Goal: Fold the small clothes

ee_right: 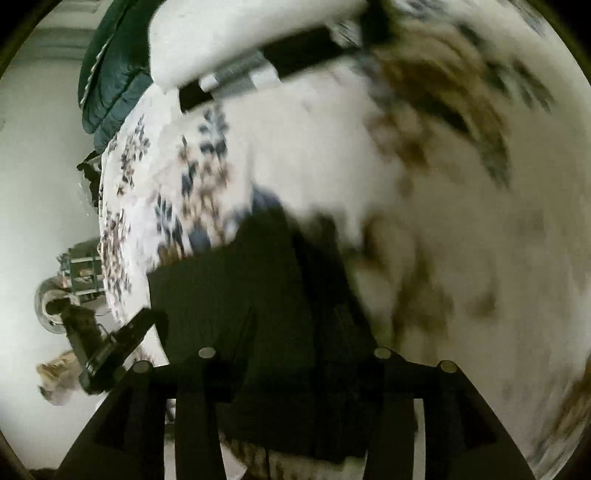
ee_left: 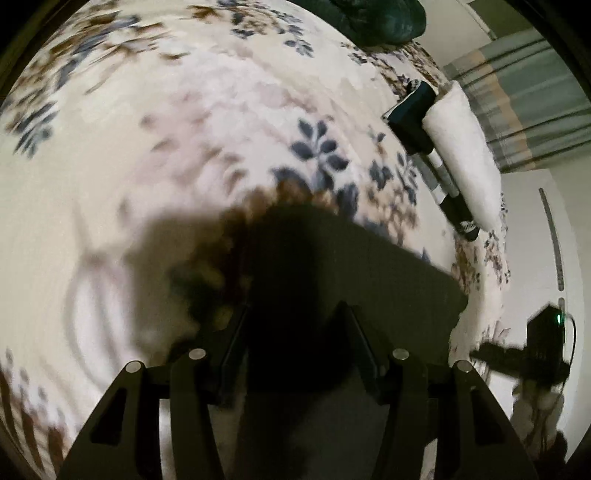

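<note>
A dark, flat-laid garment [ee_left: 388, 266] lies on the floral bedspread [ee_left: 184, 147], and one straight edge of it runs toward the bed's right side. My left gripper [ee_left: 293, 314] hangs just over the garment's near part. Its fingers stand apart and the dark cloth and its shadow fill the gap; no pad visibly presses on the cloth. In the right wrist view the same dark garment [ee_right: 207, 288] lies under my right gripper [ee_right: 295, 321]. Those fingers are also apart, black against the black cloth and blurred.
A folded pile sits by the bed's edge: a white cloth [ee_left: 461, 147] beside dark and striped pieces [ee_left: 410, 110]; the white cloth [ee_right: 240, 33] also tops the right wrist view. A dark green quilted item [ee_left: 376, 18] lies at the far end. Striped curtain [ee_left: 535, 92] and pale floor lie beyond.
</note>
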`<state>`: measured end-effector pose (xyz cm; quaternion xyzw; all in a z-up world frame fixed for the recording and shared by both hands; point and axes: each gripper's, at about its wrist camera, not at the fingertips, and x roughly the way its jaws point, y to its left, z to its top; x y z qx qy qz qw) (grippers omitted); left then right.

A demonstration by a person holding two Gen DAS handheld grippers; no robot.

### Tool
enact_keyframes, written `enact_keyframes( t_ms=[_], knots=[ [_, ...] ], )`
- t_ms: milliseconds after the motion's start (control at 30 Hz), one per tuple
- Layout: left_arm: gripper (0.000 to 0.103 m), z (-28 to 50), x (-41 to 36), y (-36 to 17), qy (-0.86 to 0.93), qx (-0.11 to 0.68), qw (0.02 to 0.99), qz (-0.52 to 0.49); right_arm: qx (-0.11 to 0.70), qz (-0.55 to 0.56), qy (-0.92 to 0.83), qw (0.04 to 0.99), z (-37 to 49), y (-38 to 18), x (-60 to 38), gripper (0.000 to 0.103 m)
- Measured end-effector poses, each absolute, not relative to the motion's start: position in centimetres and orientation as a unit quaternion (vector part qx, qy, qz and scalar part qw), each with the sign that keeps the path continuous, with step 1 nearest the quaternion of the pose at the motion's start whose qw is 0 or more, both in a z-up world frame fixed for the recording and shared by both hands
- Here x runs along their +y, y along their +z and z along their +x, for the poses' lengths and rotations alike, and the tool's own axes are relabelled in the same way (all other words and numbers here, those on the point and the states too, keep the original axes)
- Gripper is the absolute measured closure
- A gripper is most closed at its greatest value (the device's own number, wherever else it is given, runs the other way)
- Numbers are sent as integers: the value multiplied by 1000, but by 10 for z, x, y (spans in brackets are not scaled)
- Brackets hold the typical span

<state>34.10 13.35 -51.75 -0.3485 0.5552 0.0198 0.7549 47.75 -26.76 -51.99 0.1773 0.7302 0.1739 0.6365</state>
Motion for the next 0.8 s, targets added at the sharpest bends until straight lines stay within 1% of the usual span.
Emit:
enact_keyframes(
  t_ms=[133,167,200,233,267,300,333,400,533,600,667,733,800],
  knots=[
    [52,311,125,-515,45,563,748,-347,752,167,158,618,420,-532,-274,57],
    [52,306,125,-516,47,564,745,-352,756,163,158,614,412,-539,-271,50],
    [52,301,123,-517,49,567,741,-357,759,156,158,613,406,-545,-267,47],
    [52,298,121,-519,52,571,738,-357,759,141,160,615,398,-552,-259,46],
    [52,296,119,-520,54,574,735,-356,756,128,164,621,394,-556,-252,48],
    [52,294,117,-520,56,576,734,-354,750,108,162,632,390,-557,-245,57],
    [52,294,116,-518,57,576,735,-353,739,83,151,652,388,-554,-240,94],
    [52,297,113,-512,56,571,742,-346,725,78,141,669,388,-542,-239,95],
    [52,304,111,-503,47,562,752,-342,685,74,129,713,389,-496,-249,96],
    [52,307,112,-503,42,556,751,-354,684,70,123,716,396,-489,-253,96],
    [52,309,114,-504,43,553,751,-358,692,49,104,713,401,-500,-258,98],
    [52,311,114,-507,44,554,750,-359,709,18,80,700,407,-525,-265,99],
    [52,313,116,-510,45,555,748,-360,753,51,83,651,409,-560,-275,98]
  ],
)
